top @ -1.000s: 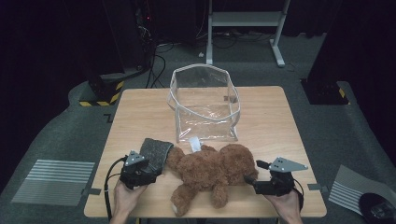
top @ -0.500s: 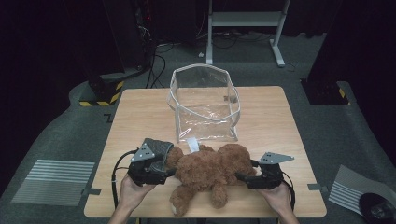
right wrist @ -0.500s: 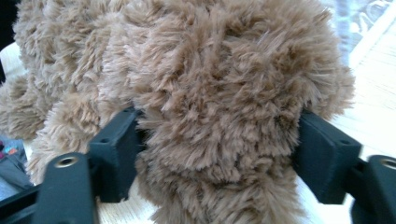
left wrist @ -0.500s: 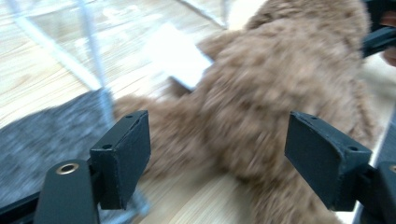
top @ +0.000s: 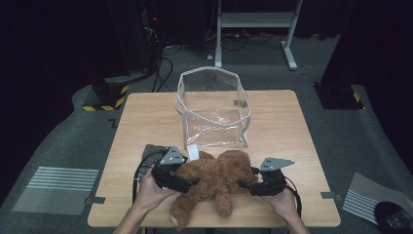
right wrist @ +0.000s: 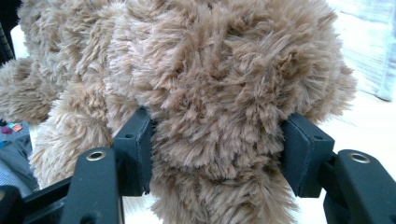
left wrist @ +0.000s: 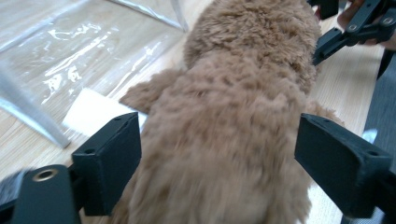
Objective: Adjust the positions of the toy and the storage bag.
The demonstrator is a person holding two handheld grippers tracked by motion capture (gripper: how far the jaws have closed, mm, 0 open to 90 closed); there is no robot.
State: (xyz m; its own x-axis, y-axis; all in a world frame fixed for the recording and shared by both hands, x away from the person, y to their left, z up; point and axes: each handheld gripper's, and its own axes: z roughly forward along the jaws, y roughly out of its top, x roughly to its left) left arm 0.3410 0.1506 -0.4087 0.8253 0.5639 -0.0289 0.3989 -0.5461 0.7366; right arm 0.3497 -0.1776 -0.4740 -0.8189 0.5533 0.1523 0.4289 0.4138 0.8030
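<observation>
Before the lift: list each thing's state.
Teddy: lying on the table, between both tools.
Bag: upright, mouth open, empty.
Left tool: jaws just opening, astride teddy.
Right tool: jaws just closing, pressing its fur.

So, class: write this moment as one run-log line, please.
left gripper: open, astride teddy bear | right gripper: jaws closing, pads on its fur | clear bag: open, behind bear | table

Left gripper (top: 187,181): we hold it low at our left, pointing inward, jaws just opened wide.
Right gripper (top: 246,185): at our right, pointing inward toward the other, jaws just closing, pads (right wrist: 140,154) pressing brown fur.
</observation>
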